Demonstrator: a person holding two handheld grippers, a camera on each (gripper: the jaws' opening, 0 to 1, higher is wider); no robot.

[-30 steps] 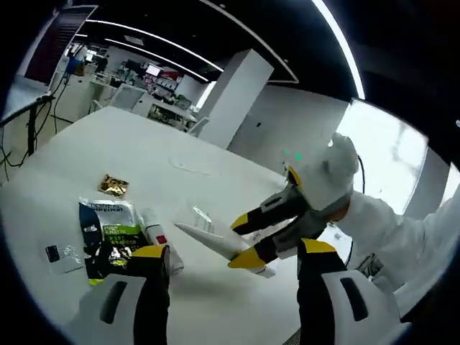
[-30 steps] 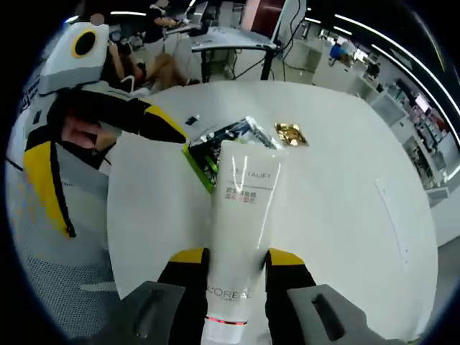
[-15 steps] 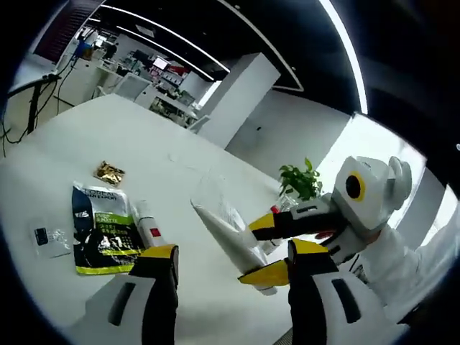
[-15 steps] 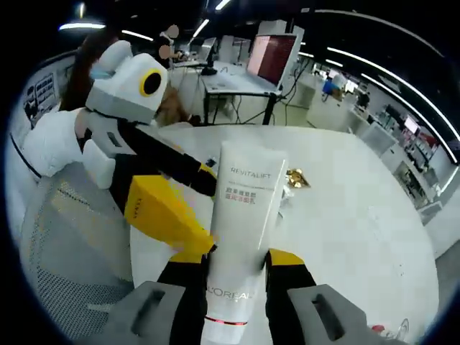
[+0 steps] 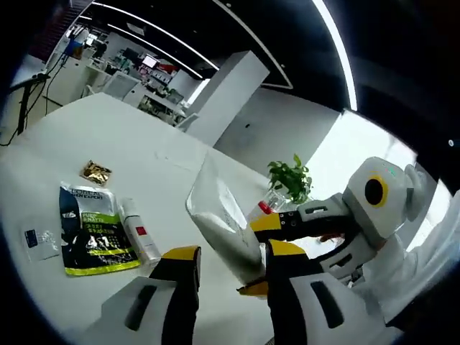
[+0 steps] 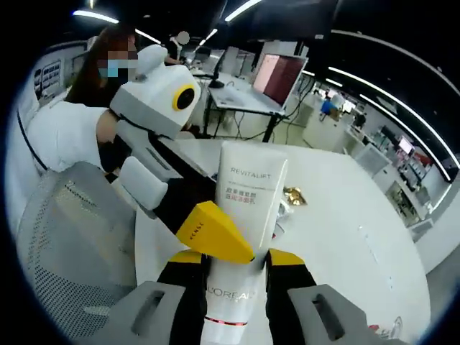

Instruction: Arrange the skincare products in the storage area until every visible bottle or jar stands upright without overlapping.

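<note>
A white L'Oreal Revitalift tube stands nearly upright in the right gripper view, with my right gripper shut on its lower end. In the left gripper view the same tube hangs above the table, crimped end up, and the right gripper comes in from the right. My left gripper is open, one jaw on each side of the tube's lower part. One of its yellow fingers crosses in front of the tube. A small white bottle with a red label lies flat on the white table.
Beside the lying bottle are a green and black sachet, a small clear packet and a gold wrapper. A potted plant and a red-capped item stand behind the tube. A person and a mesh chair are at the table's edge.
The left gripper has come up to the tube, with its jaws a little narrower and now flanking it. The right gripper has tilted the tube more upright, still holding it.
</note>
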